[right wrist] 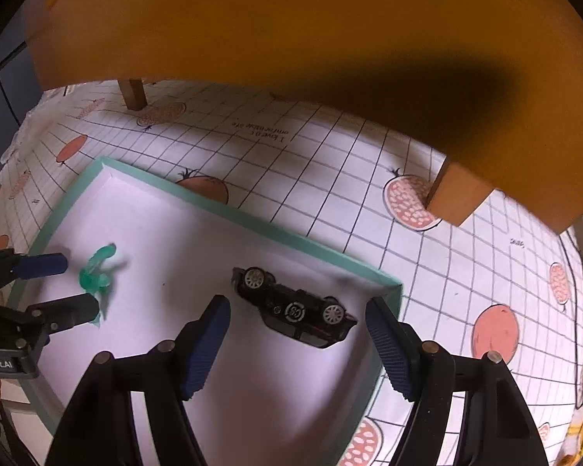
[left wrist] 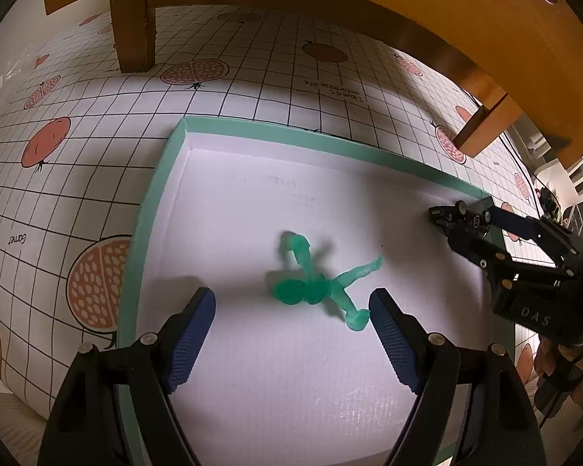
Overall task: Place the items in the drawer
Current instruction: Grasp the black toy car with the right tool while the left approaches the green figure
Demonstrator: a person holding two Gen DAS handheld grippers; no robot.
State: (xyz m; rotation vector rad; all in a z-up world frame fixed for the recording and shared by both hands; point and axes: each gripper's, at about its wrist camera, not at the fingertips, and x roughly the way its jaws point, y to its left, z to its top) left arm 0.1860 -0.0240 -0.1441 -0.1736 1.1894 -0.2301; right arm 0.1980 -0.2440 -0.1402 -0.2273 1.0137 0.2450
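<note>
A shallow drawer box with a mint-green rim [left wrist: 252, 130] [right wrist: 252, 213] and white floor lies on the tablecloth. A translucent green figurine [left wrist: 315, 283] [right wrist: 95, 268] lies flat on its floor. My left gripper [left wrist: 293, 305] [right wrist: 81, 285] hangs open over it, with the figure between and just beyond the blue pads and one foot close to the right pad. A black toy car [right wrist: 295, 308] [left wrist: 456, 213] lies tipped on its side near the box's right corner. My right gripper [right wrist: 297, 306] [left wrist: 482, 233] straddles the car with its pads clear of it.
A wooden stand overhangs the box, with legs [left wrist: 132, 31] [left wrist: 482, 128] [right wrist: 458, 198] standing on the grid-and-pomegranate tablecloth [left wrist: 77, 124] behind it. A hand [left wrist: 552, 353] holds the right gripper's handle. The box's green wall runs close beside the right gripper's right finger.
</note>
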